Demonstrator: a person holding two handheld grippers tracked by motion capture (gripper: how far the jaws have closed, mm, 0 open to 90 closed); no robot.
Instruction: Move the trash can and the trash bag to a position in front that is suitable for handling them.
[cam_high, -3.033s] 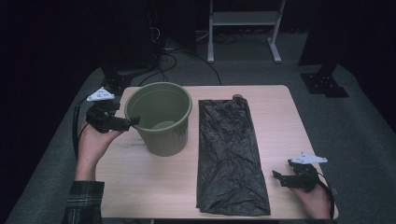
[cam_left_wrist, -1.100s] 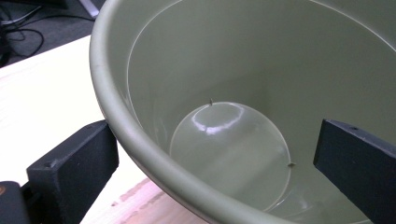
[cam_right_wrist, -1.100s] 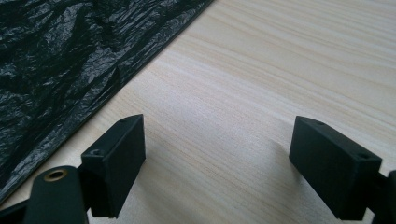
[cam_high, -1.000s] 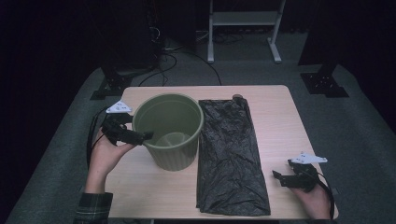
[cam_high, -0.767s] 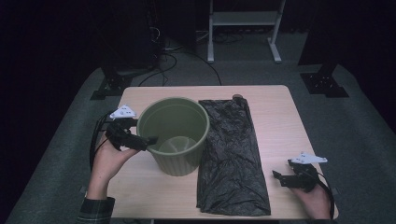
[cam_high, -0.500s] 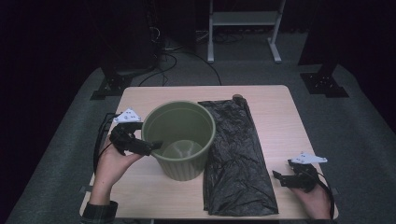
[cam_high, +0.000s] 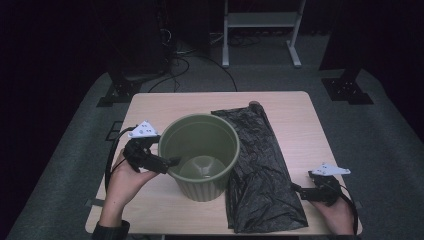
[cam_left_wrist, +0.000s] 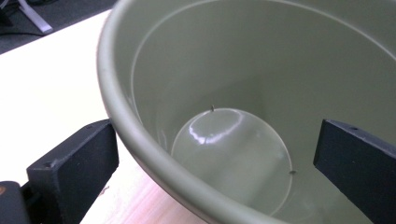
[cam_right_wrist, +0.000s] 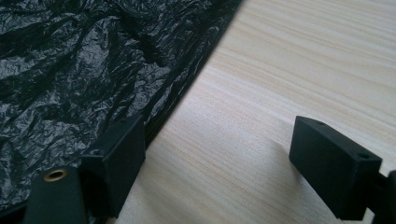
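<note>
An olive-green plastic bin (cam_high: 210, 142) stands upright and empty on the wooden table (cam_high: 290, 107), its right side against the left edge of a flat black plastic bag (cam_high: 260, 165). My left gripper (cam_high: 169, 162) straddles the bin's left rim. In the left gripper view the left gripper (cam_left_wrist: 215, 140) is open, one jaw against the outside wall of the bin (cam_left_wrist: 233, 70), the other far inside. My right gripper (cam_high: 296, 189) rests open near the front right corner. In its own view the right gripper (cam_right_wrist: 224, 140) spans bare table (cam_right_wrist: 303, 60), its left jaw touching the bag's edge (cam_right_wrist: 84, 60).
Grey carpet surrounds the table. A white metal stand (cam_high: 260, 30) and black cables (cam_high: 175, 55) lie beyond the far edge. Black stand bases (cam_high: 347, 87) sit on the floor at the far right and far left.
The left gripper has moved the bin rightward and toward the front edge, up to the bag's left side. The right gripper and the bag have stayed put.
</note>
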